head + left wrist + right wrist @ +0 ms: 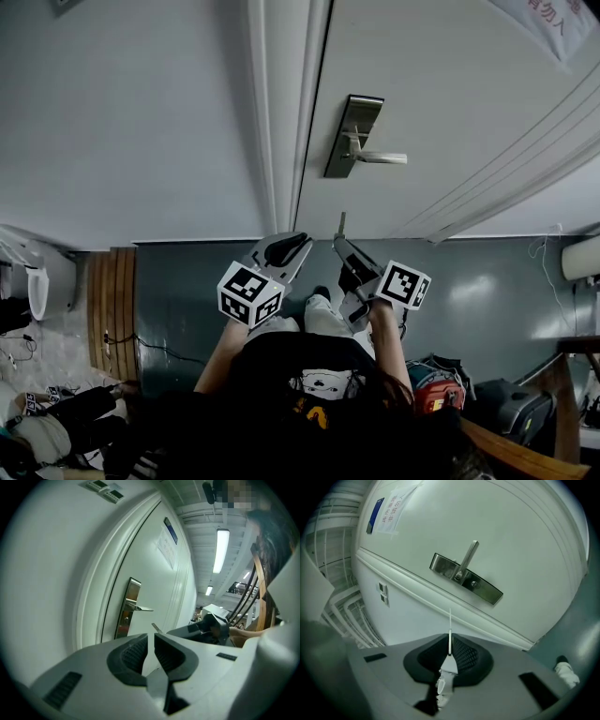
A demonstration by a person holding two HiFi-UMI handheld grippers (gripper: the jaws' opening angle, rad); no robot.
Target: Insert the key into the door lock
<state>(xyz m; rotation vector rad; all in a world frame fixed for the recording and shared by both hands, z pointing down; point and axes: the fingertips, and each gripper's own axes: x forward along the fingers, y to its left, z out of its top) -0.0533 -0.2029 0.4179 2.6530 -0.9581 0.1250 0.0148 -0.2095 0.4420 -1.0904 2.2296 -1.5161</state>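
Observation:
The white door [441, 103] carries a metal lock plate [354, 136] with a lever handle [380, 157]. In the right gripper view the lock plate [466, 578] runs slantwise above the jaws, and its small round keyhole [474, 584] sits beside the handle [468, 557]. My right gripper [450, 641] is shut on a thin key [450, 623], whose blade points up at the door, still well short of the plate. The key [341, 223] also shows below the lock in the head view. My left gripper [286, 251] hangs beside it, jaws together and holding nothing.
A white door frame [281, 112] and grey wall [122, 112] lie left of the door. Below are the grey-blue floor [487, 291], a wooden strip [111, 300], a red object [439, 392], dark bags [511, 403] and a white fixture [42, 281].

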